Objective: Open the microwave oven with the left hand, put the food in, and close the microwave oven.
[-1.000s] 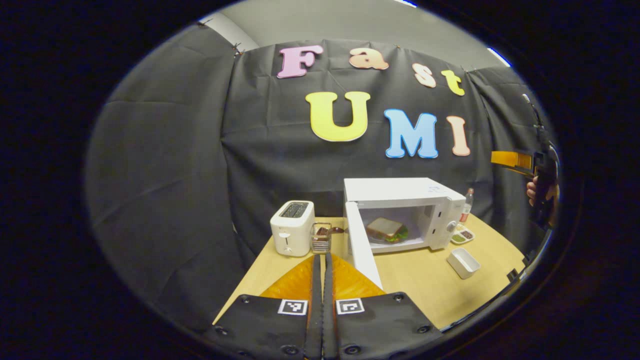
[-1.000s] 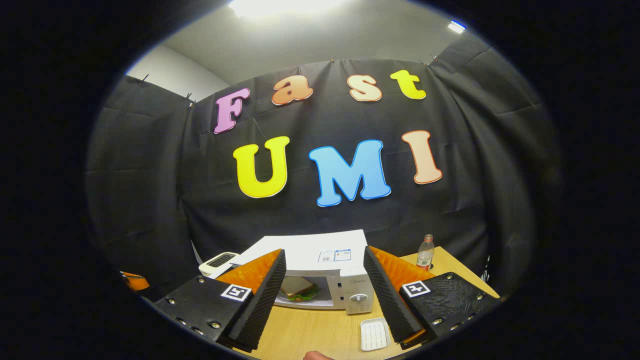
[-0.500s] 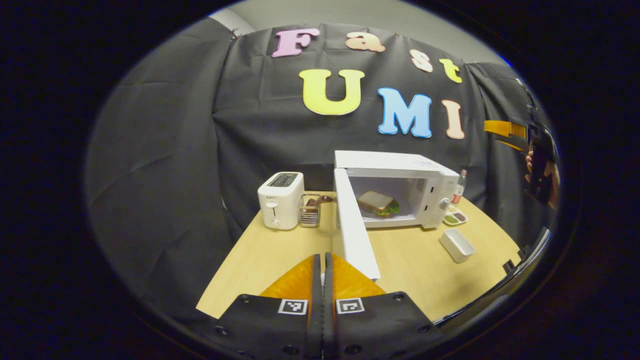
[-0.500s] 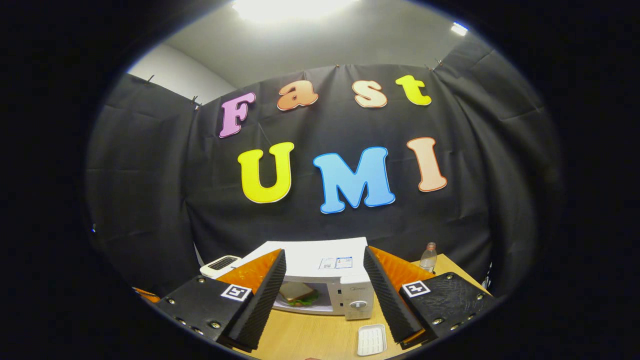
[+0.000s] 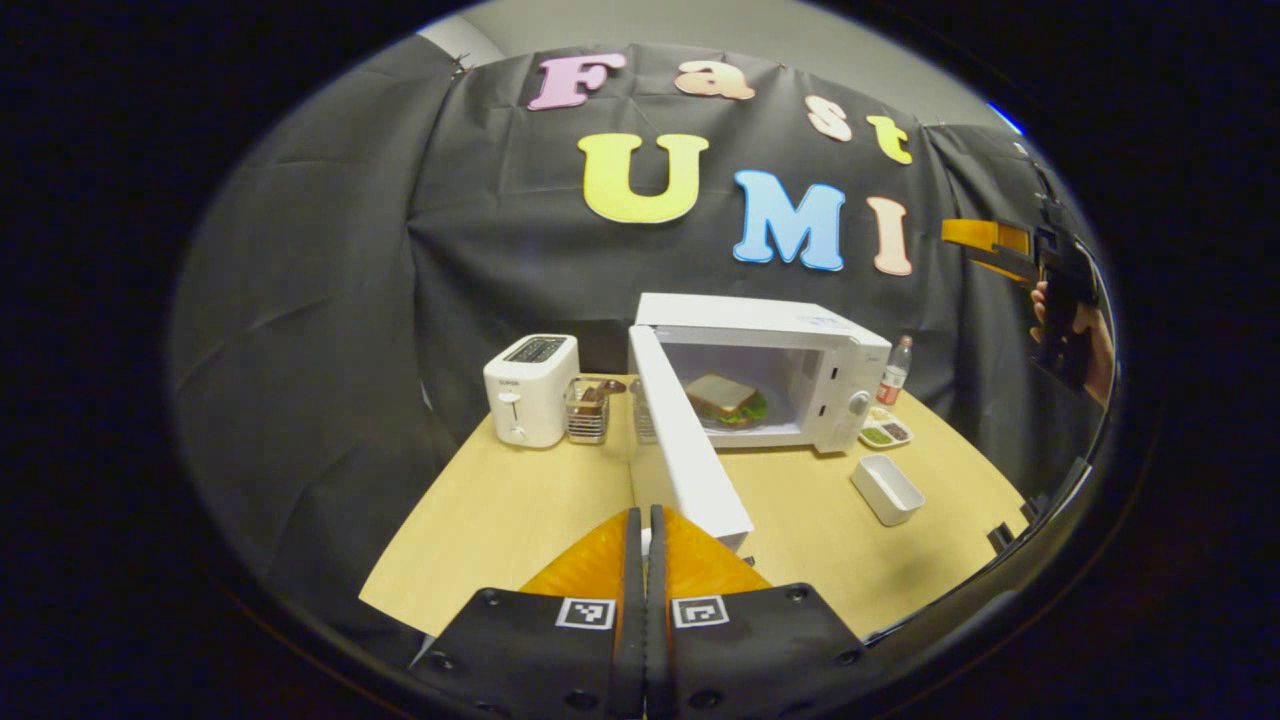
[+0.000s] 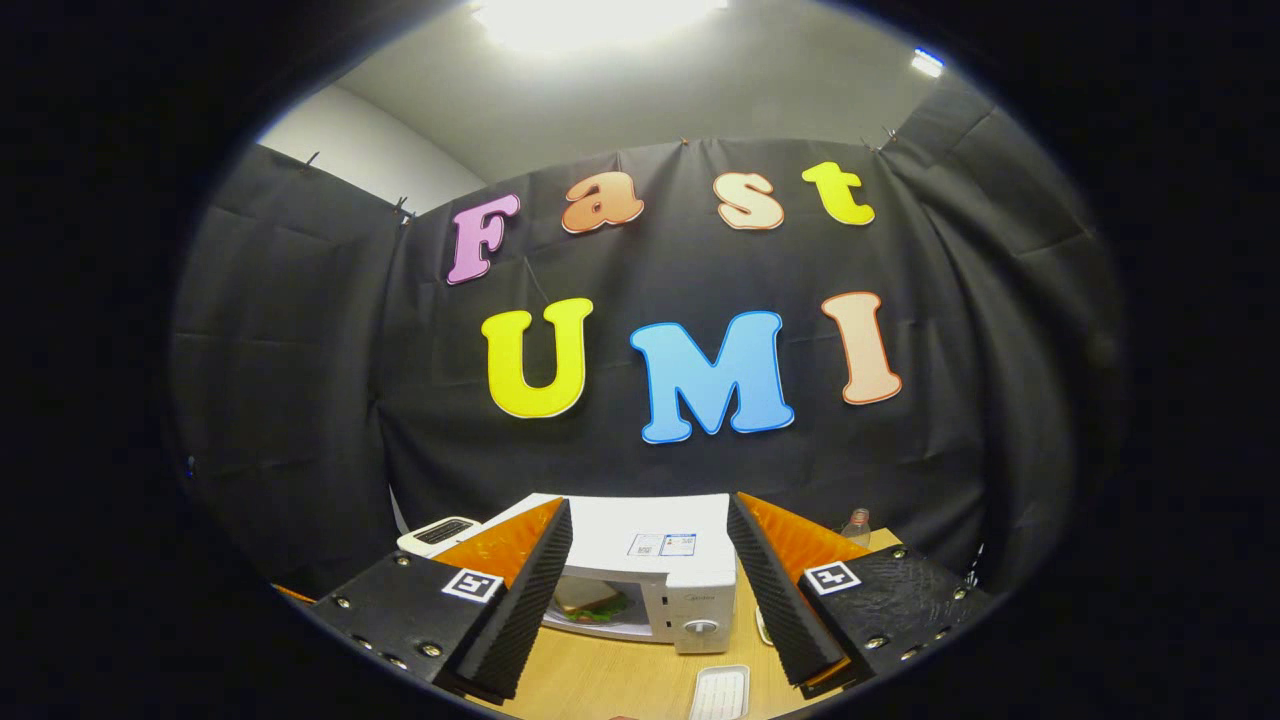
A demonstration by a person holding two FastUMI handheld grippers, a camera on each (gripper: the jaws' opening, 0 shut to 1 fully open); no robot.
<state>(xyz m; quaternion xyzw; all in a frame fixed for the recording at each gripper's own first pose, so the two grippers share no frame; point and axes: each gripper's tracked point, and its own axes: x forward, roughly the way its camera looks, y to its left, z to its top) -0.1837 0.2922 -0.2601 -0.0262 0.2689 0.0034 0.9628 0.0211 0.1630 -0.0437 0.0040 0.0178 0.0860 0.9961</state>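
On the wooden table (image 5: 500,520): white box microwave (image 5: 770,345), door (image 5: 685,450) swung wide, sandwich (image 5: 725,398) inside; left gripper (image 5: 645,560) pressed together to push it, right gripper (image 6: 648,590) spread, empty.

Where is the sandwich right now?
In the left gripper view, the sandwich with green lettuce sits inside the open white microwave oven, behind its swung-out white door and right of the white toaster.

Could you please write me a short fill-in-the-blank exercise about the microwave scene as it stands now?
1. The microwave door stands ___.
2. Inside the microwave lies a ___.
3. The left gripper has its fingers ___.
4. Left of the open door stands a white ___.

Missing words: open; sandwich; shut; toaster
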